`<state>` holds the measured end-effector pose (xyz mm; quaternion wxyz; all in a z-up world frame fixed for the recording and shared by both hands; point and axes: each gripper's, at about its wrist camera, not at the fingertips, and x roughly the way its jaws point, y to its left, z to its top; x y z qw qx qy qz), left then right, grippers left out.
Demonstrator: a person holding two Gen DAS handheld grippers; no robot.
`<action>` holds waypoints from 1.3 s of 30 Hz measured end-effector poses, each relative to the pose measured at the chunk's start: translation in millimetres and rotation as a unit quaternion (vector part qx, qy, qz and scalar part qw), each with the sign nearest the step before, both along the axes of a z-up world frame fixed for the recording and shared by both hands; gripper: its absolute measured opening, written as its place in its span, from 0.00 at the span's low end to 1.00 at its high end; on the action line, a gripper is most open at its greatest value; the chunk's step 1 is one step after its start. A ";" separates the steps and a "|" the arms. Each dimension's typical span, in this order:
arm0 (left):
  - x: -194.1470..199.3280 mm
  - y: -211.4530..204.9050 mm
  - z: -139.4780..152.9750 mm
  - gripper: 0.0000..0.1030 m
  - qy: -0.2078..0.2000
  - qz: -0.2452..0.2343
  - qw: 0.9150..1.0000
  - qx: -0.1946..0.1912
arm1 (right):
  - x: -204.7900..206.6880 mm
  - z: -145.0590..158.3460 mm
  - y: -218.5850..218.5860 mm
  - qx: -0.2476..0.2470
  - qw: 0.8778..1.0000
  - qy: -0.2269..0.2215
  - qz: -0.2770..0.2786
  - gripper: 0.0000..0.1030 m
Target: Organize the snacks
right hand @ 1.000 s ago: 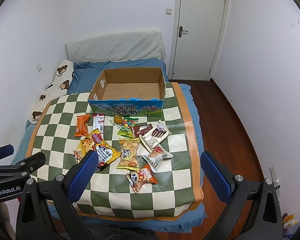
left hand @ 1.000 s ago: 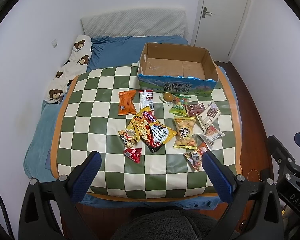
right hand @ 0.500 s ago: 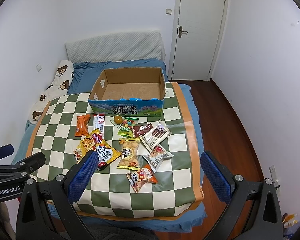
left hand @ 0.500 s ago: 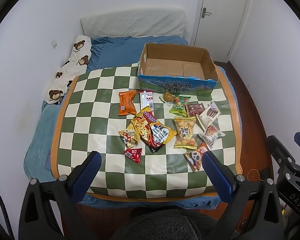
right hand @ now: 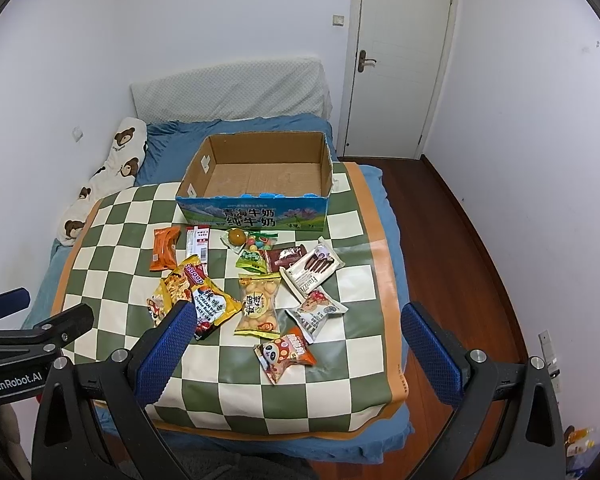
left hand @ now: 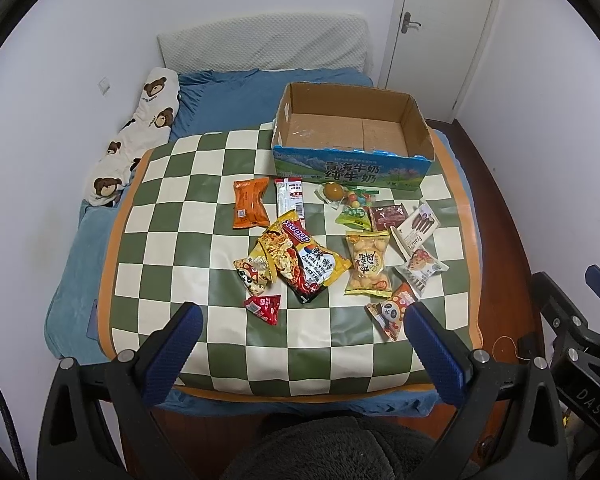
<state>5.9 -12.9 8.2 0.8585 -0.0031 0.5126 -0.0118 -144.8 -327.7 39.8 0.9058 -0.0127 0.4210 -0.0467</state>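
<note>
Currently both grippers idle, jaws spread wide, nothing held. Left gripper (left hand: pixel 300 344) and right gripper (right hand: pixel 296 344) hang at the near edge of the checkered mat (left hand: pixel 172 208). Snack packets lie ahead of both; panda packet (right hand: pixel 284 354) nearest the right gripper. Cardboard box (left hand: pixel 352 166) sits beyond them.

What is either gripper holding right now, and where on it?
Nothing is held. The left gripper and the right gripper are both wide open above the near edge of the mat; all snacks lie loose, and the cardboard box is empty.
</note>
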 end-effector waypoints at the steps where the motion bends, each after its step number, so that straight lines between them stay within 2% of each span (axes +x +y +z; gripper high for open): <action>1: -0.3 0.3 -0.1 1.00 0.000 0.000 1.000 -0.001 | 0.3 -0.5 -0.2 0.001 1.000 0.001 0.000 1.00; 6: 9.0 7.3 -9.0 1.00 0.007 0.008 1.000 -0.003 | 4.8 -6.0 0.0 0.006 1.000 0.006 -0.001 1.00; 8: 20.4 13.8 -20.7 1.00 0.014 0.022 1.000 -0.002 | 11.9 -13.8 -0.9 0.013 1.000 0.012 -0.002 1.00; 10: 38.0 23.5 -39.5 1.00 0.034 0.040 0.999 -0.015 | 24.6 -27.9 -3.1 0.028 0.999 0.024 -0.004 1.00; 13: 73.1 39.1 -79.8 1.00 0.090 0.068 0.992 -0.047 | 56.0 -63.8 -9.9 0.070 0.996 0.060 -0.008 1.00; 17: 114.0 54.6 -143.6 1.00 0.172 0.108 0.973 -0.111 | 109.9 -134.6 -15.6 0.124 0.985 0.118 -0.018 1.00; 20: 141.0 52.2 -190.3 0.97 0.226 0.128 0.951 -0.168 | 145.6 -190.4 -13.1 0.158 0.974 0.163 -0.024 0.97; 21: 151.7 48.6 -205.0 0.96 0.241 0.133 0.945 -0.176 | 156.1 -208.0 -12.0 0.170 0.970 0.174 -0.023 0.96; 23: 172.4 42.1 -230.3 0.96 0.266 0.138 0.936 -0.184 | 176.5 -241.8 -6.2 0.171 0.965 0.200 -0.024 0.90; 25: 192.2 37.2 -252.8 0.96 0.281 0.148 0.931 -0.179 | 191.9 -270.0 0.1 0.171 0.961 0.217 -0.025 0.88; 27: 211.7 34.1 -279.0 0.96 0.299 0.158 0.925 -0.170 | 200.5 -288.3 5.0 0.169 0.957 0.234 -0.029 0.88; 31: 227.6 34.3 -325.0 0.95 0.334 0.195 0.908 -0.161 | 218.6 -324.2 17.9 0.183 0.946 0.267 -0.033 0.88; 32: 227.1 35.1 -329.1 0.95 0.330 0.204 0.909 -0.154 | 222.6 -330.1 20.5 0.186 0.943 0.273 -0.033 0.88; 33: 225.6 35.7 -329.4 0.92 0.317 0.208 0.913 -0.148 | 226.0 -336.2 23.9 0.189 0.941 0.278 -0.032 0.88; 35: 222.3 31.3 -325.6 0.84 0.292 0.192 0.929 -0.121 | 232.8 -347.4 30.7 0.186 0.940 0.285 -0.030 0.85; 36: 221.1 25.2 -322.1 0.82 0.277 0.166 0.941 -0.098 | 236.2 -351.8 32.7 0.181 0.941 0.287 -0.027 0.82; 37: 219.6 18.3 -319.1 0.81 0.265 0.136 0.952 -0.070 | 239.2 -357.0 35.0 0.171 0.941 0.293 -0.023 0.74; 39: 211.8 1.1 -313.2 0.81 0.235 0.057 0.970 0.009 | 242.1 -364.5 36.8 0.156 0.940 0.303 -0.019 0.66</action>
